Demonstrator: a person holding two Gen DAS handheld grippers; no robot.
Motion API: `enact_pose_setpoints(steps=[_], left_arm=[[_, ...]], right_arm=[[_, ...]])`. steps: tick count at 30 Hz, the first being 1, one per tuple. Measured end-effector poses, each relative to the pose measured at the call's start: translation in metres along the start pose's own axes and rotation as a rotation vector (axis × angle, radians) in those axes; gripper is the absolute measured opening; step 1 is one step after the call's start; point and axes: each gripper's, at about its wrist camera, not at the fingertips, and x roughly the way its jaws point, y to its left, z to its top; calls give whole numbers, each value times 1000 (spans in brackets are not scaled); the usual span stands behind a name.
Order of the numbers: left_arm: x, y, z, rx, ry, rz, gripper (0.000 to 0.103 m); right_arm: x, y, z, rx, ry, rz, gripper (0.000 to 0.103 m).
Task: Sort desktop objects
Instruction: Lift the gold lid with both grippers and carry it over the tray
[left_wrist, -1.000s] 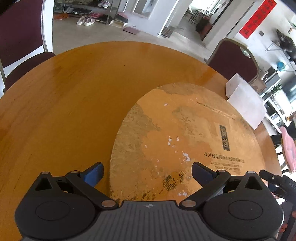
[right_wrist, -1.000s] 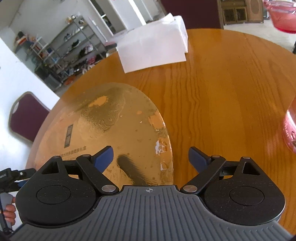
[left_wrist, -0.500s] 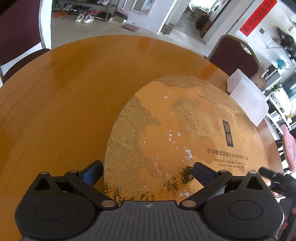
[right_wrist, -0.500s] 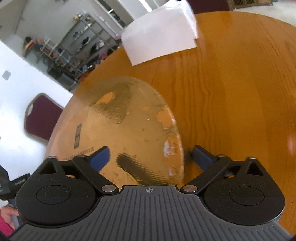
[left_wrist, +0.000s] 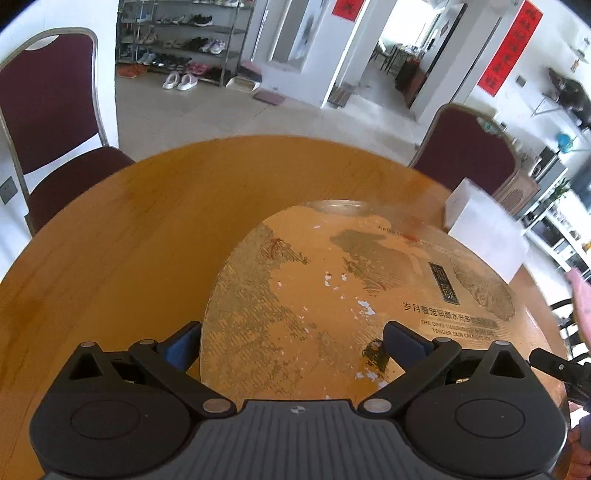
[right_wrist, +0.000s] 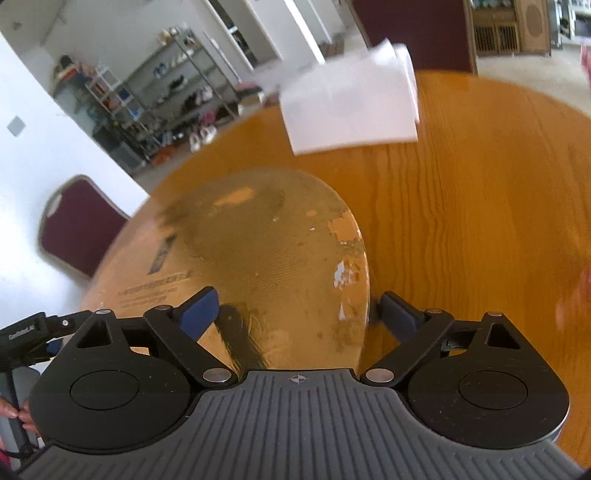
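One round gold lid-like box (left_wrist: 332, 295) on the round wooden table (left_wrist: 110, 258), straddled by two grippers: left (left_wrist: 291, 341) gaping, right (right_wrist: 299, 308) closing, pads apparently off; one white box (right_wrist: 351, 99) beyond

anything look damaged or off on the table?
Yes: the round gold box lid is worn. Its printed finish has flaked off in white chips near the middle and in patches by its right edge, seen from the right wrist. The white paper beyond it lies flat on the table; no spills.
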Motion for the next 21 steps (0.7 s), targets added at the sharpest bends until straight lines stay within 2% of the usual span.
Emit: enact_pose_setpoints(steps=[9, 13, 21], left_arm=[[-41, -18, 7, 12, -36, -24, 101], [-70, -26, 4, 8, -68, -57, 101], [-163, -51, 12, 8, -192, -154, 101]], right_arm=[[-54, 15, 8, -17, -64, -1, 94], [-88, 21, 7, -39, -98, -1, 94], [-200, 54, 7, -128, -292, -3, 94]])
